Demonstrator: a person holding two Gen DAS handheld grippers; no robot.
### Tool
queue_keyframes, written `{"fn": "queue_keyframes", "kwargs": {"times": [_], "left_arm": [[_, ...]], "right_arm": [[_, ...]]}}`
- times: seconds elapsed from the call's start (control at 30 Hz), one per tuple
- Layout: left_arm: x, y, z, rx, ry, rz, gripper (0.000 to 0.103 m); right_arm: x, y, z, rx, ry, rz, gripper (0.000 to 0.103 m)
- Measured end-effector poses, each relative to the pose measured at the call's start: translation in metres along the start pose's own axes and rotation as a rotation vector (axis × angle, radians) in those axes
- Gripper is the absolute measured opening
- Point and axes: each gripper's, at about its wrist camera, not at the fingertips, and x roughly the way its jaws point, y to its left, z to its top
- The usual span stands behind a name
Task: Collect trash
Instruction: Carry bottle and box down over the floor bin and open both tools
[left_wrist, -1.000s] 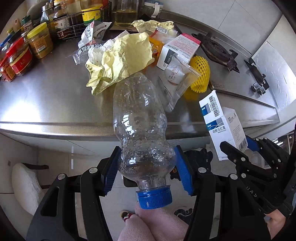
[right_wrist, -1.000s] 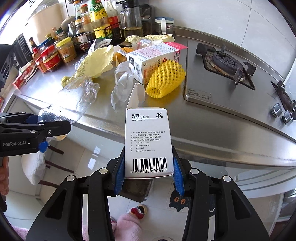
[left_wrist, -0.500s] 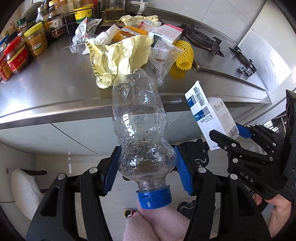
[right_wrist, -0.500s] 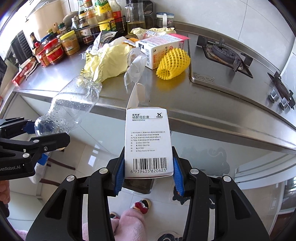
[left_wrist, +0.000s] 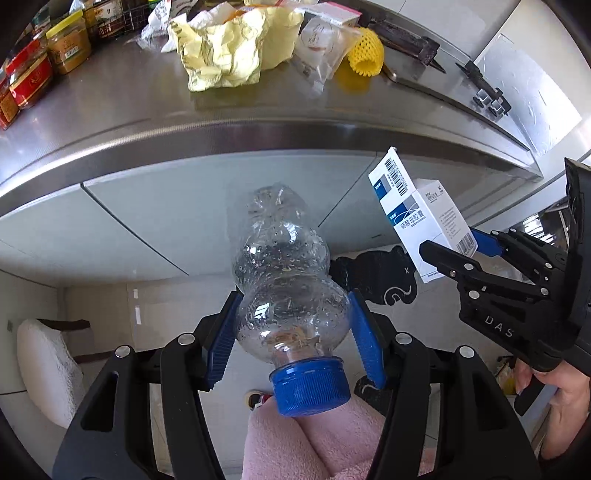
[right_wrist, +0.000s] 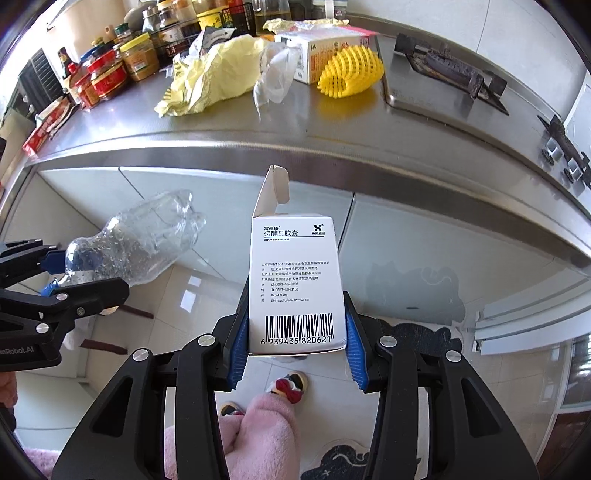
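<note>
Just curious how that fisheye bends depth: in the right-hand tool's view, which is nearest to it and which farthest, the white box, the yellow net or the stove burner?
1. White box: gripped in the right tool, centre.
2. Yellow net: on the counter, above and slightly right.
3. Stove burner: farther right, behind the net.

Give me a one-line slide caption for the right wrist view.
Right tongs grip an opened white medicine box below the counter edge; left tongs hold a crushed plastic bottle.
</note>
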Motion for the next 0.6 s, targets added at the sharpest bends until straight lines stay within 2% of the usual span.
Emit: {"fn": "queue_keyframes", "kwargs": {"times": [0.27, 0.4, 0.6], "left_arm": [[0.093, 0.009, -0.016, -0.013, 0.124, 0.006, 0.055], [0.143, 0.013, -0.021, -0.007, 0.158, 0.014, 0.055], [0.204, 0.022, -0.023, -0.037, 0.183, -0.023, 0.055]], "right_arm": [[0.075, -0.019, -0.021, 0.109, 0.131, 0.077, 0.045], [0.130, -0.029, -0.028, 0.207, 0.221, 0.144, 0.045], [0.203, -0.042, -0.037, 0.356, 0.339, 0.188, 0.046]]}}
